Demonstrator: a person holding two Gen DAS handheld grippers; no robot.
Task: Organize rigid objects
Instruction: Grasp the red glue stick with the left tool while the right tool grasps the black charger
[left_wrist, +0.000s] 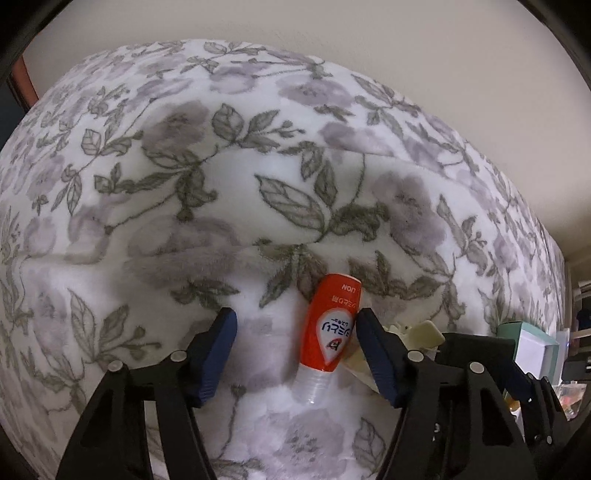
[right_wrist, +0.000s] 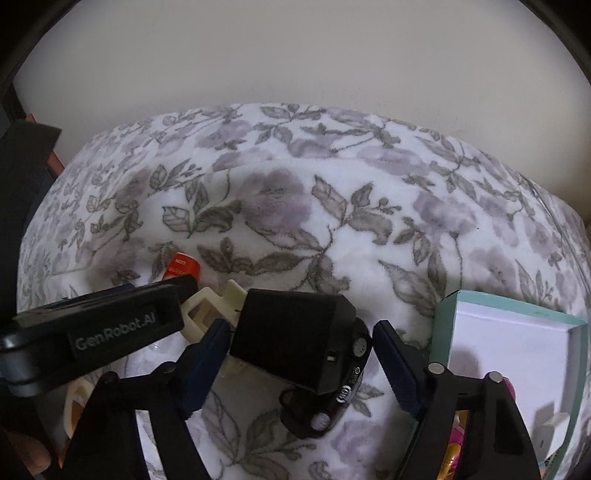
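An orange bottle (left_wrist: 332, 325) with a clear cap lies on the floral blanket (left_wrist: 258, 184), cap toward the camera. My left gripper (left_wrist: 297, 326) is open around it. The bottle sits close against the right pad, and the left pad stands well clear. In the right wrist view, a black boxy device (right_wrist: 295, 343) with a round knobbed end lies between the fingers of my open right gripper (right_wrist: 301, 330). Its left side is near the left pad, with a gap at the right pad. The orange bottle (right_wrist: 183, 267) shows behind the left gripper's body (right_wrist: 110, 328).
A cream plastic piece (right_wrist: 207, 310) lies between the bottle and the black device. A teal box (right_wrist: 447, 332) with a white inside stands open at the right, with colourful small items below it. A plain wall rises behind the blanket.
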